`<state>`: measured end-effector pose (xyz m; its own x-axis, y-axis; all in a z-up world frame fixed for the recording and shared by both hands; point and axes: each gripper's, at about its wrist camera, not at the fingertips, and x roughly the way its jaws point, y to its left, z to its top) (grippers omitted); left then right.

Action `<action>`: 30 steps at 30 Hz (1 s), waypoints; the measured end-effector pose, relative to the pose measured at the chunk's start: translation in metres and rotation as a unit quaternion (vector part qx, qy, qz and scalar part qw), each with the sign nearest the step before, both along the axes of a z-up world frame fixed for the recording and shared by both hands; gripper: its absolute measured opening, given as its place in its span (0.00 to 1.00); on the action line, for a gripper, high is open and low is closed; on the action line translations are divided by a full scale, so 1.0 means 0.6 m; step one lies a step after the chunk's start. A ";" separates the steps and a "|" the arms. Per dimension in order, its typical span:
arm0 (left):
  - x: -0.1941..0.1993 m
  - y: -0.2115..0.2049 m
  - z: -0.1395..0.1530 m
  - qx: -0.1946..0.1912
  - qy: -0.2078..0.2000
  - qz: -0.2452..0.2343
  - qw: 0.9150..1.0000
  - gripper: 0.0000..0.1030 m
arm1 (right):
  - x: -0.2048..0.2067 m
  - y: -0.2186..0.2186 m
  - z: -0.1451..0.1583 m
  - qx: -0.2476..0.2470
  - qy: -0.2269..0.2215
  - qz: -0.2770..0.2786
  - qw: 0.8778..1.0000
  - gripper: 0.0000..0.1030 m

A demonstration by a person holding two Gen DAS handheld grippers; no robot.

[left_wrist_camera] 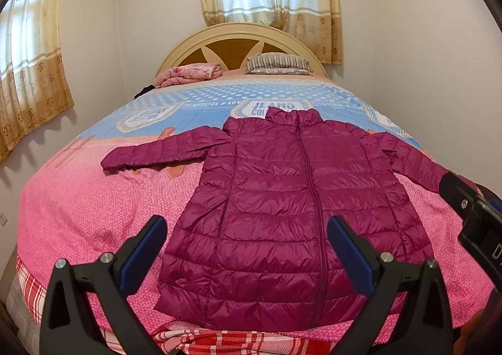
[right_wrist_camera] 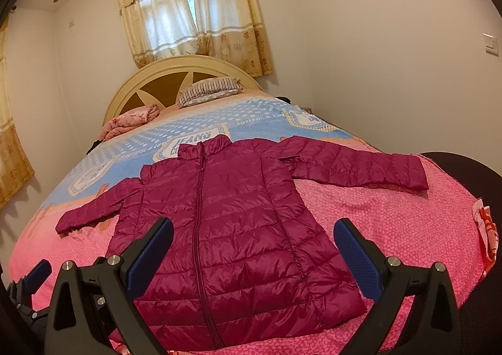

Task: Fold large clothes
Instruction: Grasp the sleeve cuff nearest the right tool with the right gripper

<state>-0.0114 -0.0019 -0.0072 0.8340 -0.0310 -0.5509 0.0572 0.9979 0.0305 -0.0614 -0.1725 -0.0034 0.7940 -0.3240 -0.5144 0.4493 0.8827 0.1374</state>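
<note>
A magenta quilted puffer jacket (left_wrist_camera: 282,198) (right_wrist_camera: 226,214) lies flat and zipped on the bed, collar toward the headboard, both sleeves spread out sideways. My left gripper (left_wrist_camera: 246,229) hovers open above the jacket's hem, nothing between its blue pads. In its own view my right gripper (right_wrist_camera: 252,231) is open too, above the lower right part of the jacket. The right gripper's black body (left_wrist_camera: 477,217) shows at the right edge of the left wrist view, by the right sleeve. A fingertip of the left gripper (right_wrist_camera: 37,275) shows at the lower left of the right wrist view.
The bed (left_wrist_camera: 78,207) has a pink and blue printed cover. A striped pillow (left_wrist_camera: 277,64) and a folded pink blanket (left_wrist_camera: 191,72) lie by the arched headboard (left_wrist_camera: 238,38). Walls stand close on both sides. A dark chair back (right_wrist_camera: 480,229) is at the bed's right.
</note>
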 end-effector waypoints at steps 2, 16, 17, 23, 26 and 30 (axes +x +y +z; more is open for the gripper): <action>0.000 0.002 -0.001 -0.005 0.003 -0.001 1.000 1.00 | 0.001 -0.002 -0.003 0.001 0.002 -0.002 1.000 0.99; 0.114 0.031 -0.079 -0.049 0.084 -0.032 0.995 1.00 | 0.027 -0.182 -0.077 0.079 0.029 -0.069 0.994 0.99; 0.130 0.041 -0.084 -0.060 0.088 -0.029 0.994 1.00 | 0.021 -0.216 -0.078 0.093 0.024 -0.081 0.992 0.99; 0.233 0.113 -0.098 -0.113 0.067 0.031 0.991 1.00 | -0.038 -0.465 -0.097 0.140 0.014 -0.216 0.966 0.96; 0.276 0.128 -0.091 -0.094 0.047 0.048 0.993 1.00 | -0.050 -0.563 -0.118 0.174 0.031 -0.256 0.950 0.92; 0.353 0.123 -0.093 -0.014 0.037 0.055 0.998 1.00 | -0.029 -0.634 -0.155 0.186 0.064 -0.281 0.939 0.92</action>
